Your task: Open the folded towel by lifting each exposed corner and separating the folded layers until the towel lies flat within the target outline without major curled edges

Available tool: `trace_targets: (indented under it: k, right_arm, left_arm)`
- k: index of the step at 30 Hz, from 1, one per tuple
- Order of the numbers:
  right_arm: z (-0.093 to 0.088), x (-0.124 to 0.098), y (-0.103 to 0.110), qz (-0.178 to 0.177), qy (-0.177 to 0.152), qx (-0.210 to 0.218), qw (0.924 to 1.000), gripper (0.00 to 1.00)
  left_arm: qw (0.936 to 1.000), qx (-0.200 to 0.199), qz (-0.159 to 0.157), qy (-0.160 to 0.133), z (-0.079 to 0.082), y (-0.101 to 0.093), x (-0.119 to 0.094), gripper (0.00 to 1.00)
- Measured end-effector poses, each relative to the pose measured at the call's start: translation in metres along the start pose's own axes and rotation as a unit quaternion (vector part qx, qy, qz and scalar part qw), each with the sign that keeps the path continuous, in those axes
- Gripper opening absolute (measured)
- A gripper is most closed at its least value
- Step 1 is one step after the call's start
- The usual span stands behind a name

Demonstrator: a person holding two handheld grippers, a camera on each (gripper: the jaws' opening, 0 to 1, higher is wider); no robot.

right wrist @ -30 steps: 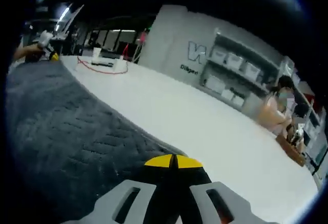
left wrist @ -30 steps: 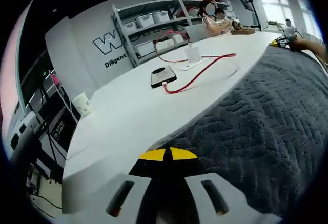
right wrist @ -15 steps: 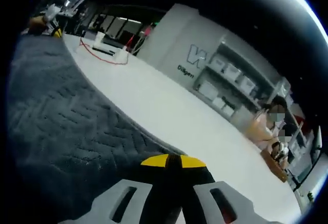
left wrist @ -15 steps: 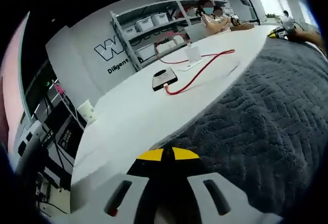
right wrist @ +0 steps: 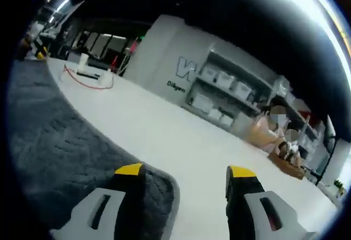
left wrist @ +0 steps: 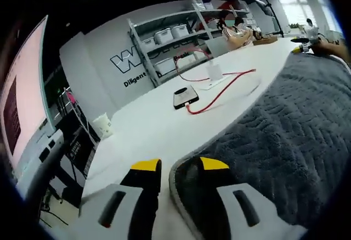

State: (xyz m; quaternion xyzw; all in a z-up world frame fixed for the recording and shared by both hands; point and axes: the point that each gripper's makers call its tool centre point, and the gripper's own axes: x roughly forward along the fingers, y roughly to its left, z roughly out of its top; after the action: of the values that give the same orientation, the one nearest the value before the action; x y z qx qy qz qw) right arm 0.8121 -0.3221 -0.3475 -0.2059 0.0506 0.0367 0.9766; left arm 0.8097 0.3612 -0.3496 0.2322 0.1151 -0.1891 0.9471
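Down at six o'clock in the left gripper view, my left gripper [left wrist: 176, 175] has its yellow-tipped jaws a little apart, where half a second ago they were pressed together on the cloth. A rounded corner of the dark grey towel [left wrist: 285, 141] lies in the gap between them, no longer pinched. The towel spreads from there toward three o'clock over the white table [left wrist: 148, 127]. At about twelve o'clock a phone [left wrist: 185, 96] sits on the table with a red cable [left wrist: 219, 89] running off it, and a paper cup [left wrist: 102, 126] stands at ten o'clock. My other gripper shows small at two o'clock (by the towel's far end).

Low in the right gripper view, my right gripper [right wrist: 185, 177] is spread wide, jaws well apart, and it too was shut a moment ago. The towel's corner [right wrist: 159, 188] lies flat at about seven o'clock, partly under the left jaw. Bare table runs to twelve o'clock.

Both corners let go at once suggests to me the spread is finished. I cannot see the target outline, so I cannot judge the fit.
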Motion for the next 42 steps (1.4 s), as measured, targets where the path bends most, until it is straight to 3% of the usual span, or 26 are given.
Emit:
trace_targets:
  k: [2,5,6,8,10,11,13,16,18,21,22,23,25,32,35,36,42]
  right_arm:
    - [0.005,-0.003,-0.004,-0.003,-0.019,0.016,0.9997,0.57]
    - [0.003,-0.004,-0.008,-0.011,-0.021,0.044,0.9987,0.66]
    - [0.004,-0.011,-0.003,-0.009,-0.02,0.072,0.9971,0.71]
    - [0.017,-0.018,-0.004,-0.017,-0.055,0.063,0.9964,0.78]
    - [0.024,-0.023,-0.004,-0.019,-0.065,0.066,0.9955,0.82]
    - [0.032,-0.027,-0.004,-0.017,-0.078,0.081,0.9936,0.86]
    - [0.043,-0.032,0.0,-0.006,-0.091,0.108,0.99,0.91]
    - [0.065,-0.046,0.006,0.0,-0.123,0.127,0.9843,1.0]
    - [0.072,-0.053,0.017,0.018,-0.123,0.143,0.9819,0.99]
    - [0.076,-0.064,0.032,0.027,-0.107,0.145,0.9833,0.99]
    - [0.078,-0.072,0.038,0.021,-0.091,0.125,0.9877,0.99]
    - [0.085,-0.079,0.044,0.023,-0.102,0.119,0.9874,0.99]
    - [0.102,-0.09,0.052,0.03,-0.14,0.122,0.9821,0.99]
    - [0.111,-0.111,0.08,0.055,-0.126,0.114,0.9839,0.99]
    - [0.114,-0.121,0.088,0.071,-0.124,0.143,0.9794,0.99]
    - [0.119,-0.127,0.093,0.08,-0.133,0.154,0.9758,0.99]
    - [0.128,-0.152,0.109,0.09,-0.141,0.152,0.9742,0.99]
  left_arm:
    - [0.9999,-0.001,0.012,-0.011,0.005,0.002,-0.004,0.4]
    - [0.9974,0.002,0.014,-0.071,0.026,-0.002,-0.011,0.6]
    - [0.9959,0.006,0.01,-0.09,0.032,-0.004,-0.013,0.64]
    - [0.9929,0.007,0.022,-0.116,0.039,-0.002,-0.019,0.68]
    - [0.9902,-0.024,0.02,-0.136,0.045,-0.005,-0.027,0.69]
    - [0.9867,-0.063,0.014,-0.149,0.05,-0.007,-0.032,0.7]
    - [0.9827,-0.094,0.01,-0.16,0.055,-0.009,-0.039,0.73]
    - [0.9791,-0.135,0.016,-0.151,0.056,-0.01,-0.046,0.86]
    - [0.9766,-0.15,0.011,-0.153,0.058,-0.014,-0.052,0.93]
    - [0.9719,-0.157,-0.017,-0.175,0.067,-0.025,-0.059,0.92]
    - [0.971,-0.147,-0.019,-0.187,0.071,-0.025,-0.064,0.92]
    - [0.9701,-0.135,-0.009,-0.201,0.075,-0.02,-0.065,0.94]
    - [0.9734,-0.115,0.0,-0.198,0.075,-0.021,-0.07,0.98]
    - [0.974,-0.106,-0.005,-0.2,0.078,-0.024,-0.076,0.99]
    - [0.9751,-0.086,-0.007,-0.204,0.08,-0.029,-0.082,0.99]
    - [0.9744,-0.084,-0.006,-0.208,0.082,-0.031,-0.086,0.99]
    - [0.9673,-0.095,-0.011,-0.235,0.093,-0.041,-0.112,0.99]
